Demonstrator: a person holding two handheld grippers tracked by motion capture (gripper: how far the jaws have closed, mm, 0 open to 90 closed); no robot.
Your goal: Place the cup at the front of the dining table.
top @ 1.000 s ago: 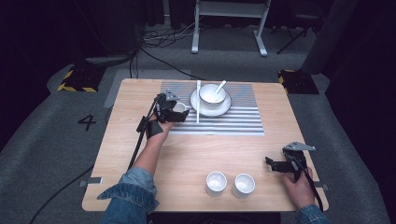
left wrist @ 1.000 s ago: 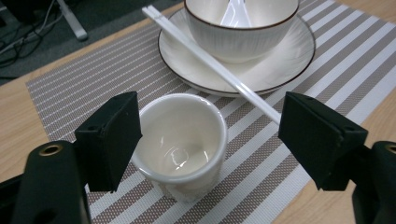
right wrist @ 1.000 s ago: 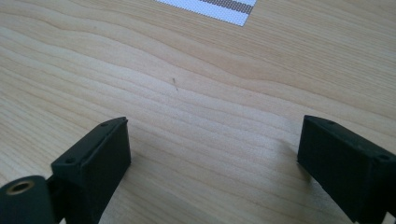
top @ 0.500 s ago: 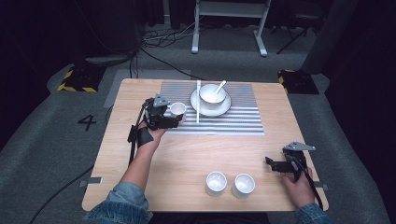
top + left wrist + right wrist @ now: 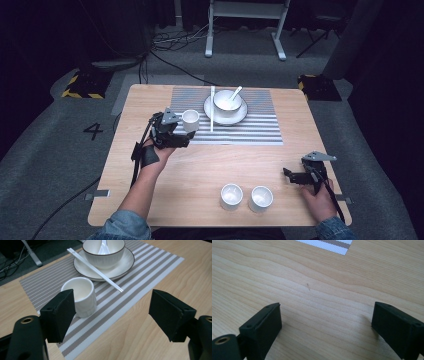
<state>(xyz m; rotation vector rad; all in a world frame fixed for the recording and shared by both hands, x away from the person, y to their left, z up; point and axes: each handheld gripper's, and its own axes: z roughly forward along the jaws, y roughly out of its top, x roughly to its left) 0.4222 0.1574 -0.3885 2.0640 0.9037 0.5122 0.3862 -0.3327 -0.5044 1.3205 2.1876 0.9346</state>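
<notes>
- Left gripper (image 5: 112,312): jaws spread wide and released, gripping nothing; the small white cup (image 5: 80,296) stands upright on the striped placemat (image 5: 130,297), just beside the left jaw, nearer the table's left edge.
- Right gripper (image 5: 325,327): jaws parted, nothing between them, over bare table (image 5: 312,277) near the right edge.
- Two more cups (image 5: 246,197) stand by the near edge; open wood lies between them and the placemat.

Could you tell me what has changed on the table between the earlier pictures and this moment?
The left gripper has drawn back from the plate toward the left end of the striped mat. Its jaws are open, and the small white cup stands free on the mat beside one jaw. The right gripper, the two cups near the front edge, the bowl and the chopsticks stayed put.
</notes>
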